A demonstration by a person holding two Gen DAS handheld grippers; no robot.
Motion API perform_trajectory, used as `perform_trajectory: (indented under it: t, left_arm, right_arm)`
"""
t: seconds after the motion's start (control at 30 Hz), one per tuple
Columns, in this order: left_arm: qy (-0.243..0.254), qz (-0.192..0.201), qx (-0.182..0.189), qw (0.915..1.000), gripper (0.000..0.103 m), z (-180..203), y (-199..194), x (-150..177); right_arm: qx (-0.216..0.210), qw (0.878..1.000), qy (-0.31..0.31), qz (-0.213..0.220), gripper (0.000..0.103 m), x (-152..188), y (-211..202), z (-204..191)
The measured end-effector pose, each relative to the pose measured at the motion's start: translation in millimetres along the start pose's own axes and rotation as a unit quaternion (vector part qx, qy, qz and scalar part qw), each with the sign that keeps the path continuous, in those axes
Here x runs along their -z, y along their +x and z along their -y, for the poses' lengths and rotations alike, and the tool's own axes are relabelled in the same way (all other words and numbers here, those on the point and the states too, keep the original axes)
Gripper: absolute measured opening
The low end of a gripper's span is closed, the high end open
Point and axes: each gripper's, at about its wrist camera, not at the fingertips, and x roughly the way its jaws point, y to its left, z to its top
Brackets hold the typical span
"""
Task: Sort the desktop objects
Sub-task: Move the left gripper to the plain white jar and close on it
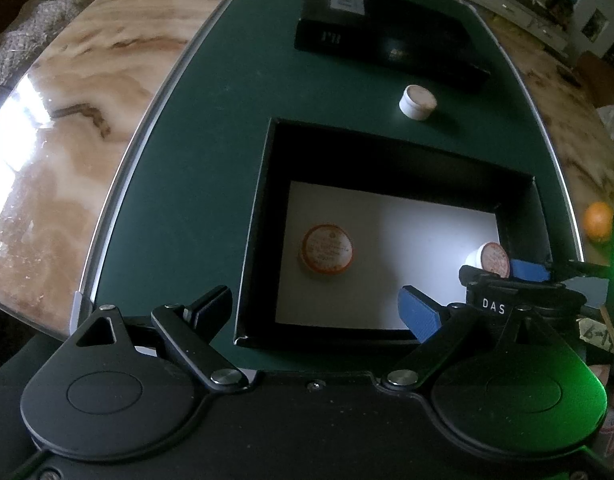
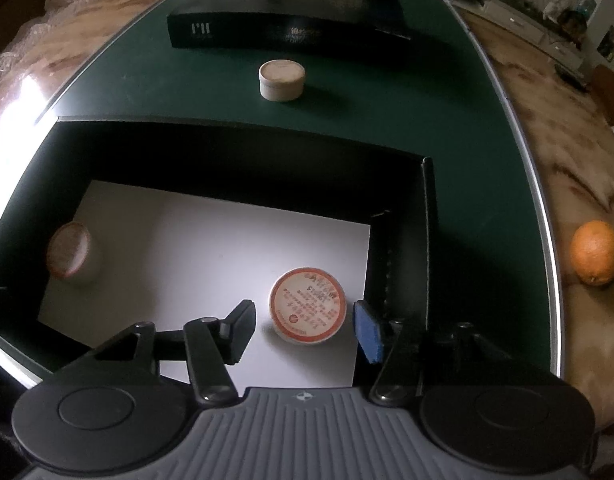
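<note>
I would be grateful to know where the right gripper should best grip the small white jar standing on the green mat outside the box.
Probably by its round side wall, coming down from above with one finger on each side. The white jar stands upright, lid up, on the green mat, apart from the open box and the black case, so both flanks look free.

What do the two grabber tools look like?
Both are black. The left tool has jointed black arms on round discs, and its fingers carry ribbed blue pads. The right tool looks the same, with a blue pad on one finger and a ridged grey body behind. Seen from the left, it bears white letters "DAS" and a green glow.
</note>
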Motion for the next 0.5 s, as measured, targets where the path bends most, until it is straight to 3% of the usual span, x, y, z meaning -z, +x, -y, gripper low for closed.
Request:
perform_trajectory:
  t: [0.3, 0.37, 0.5]
  left_arm:
    - [0.002, 0.002, -0.001, 1.0, 0.091, 1, -2, -1]
    - [0.001, 0.005, -0.002, 1.0, 0.091, 2, -4, -1]
    - [0.008, 0.013, -0.003, 0.9999, 0.091, 6, -8, -6]
  right_arm:
    - [0.007, 1.0, -0.003, 0.006, 0.062, -14, 0, 3]
    - [0.004, 1.0, -0.004, 0.008, 0.062, 39, -5, -18]
    - [-0.003, 1.0, 0.0, 0.012, 0.062, 39, -11, -16]
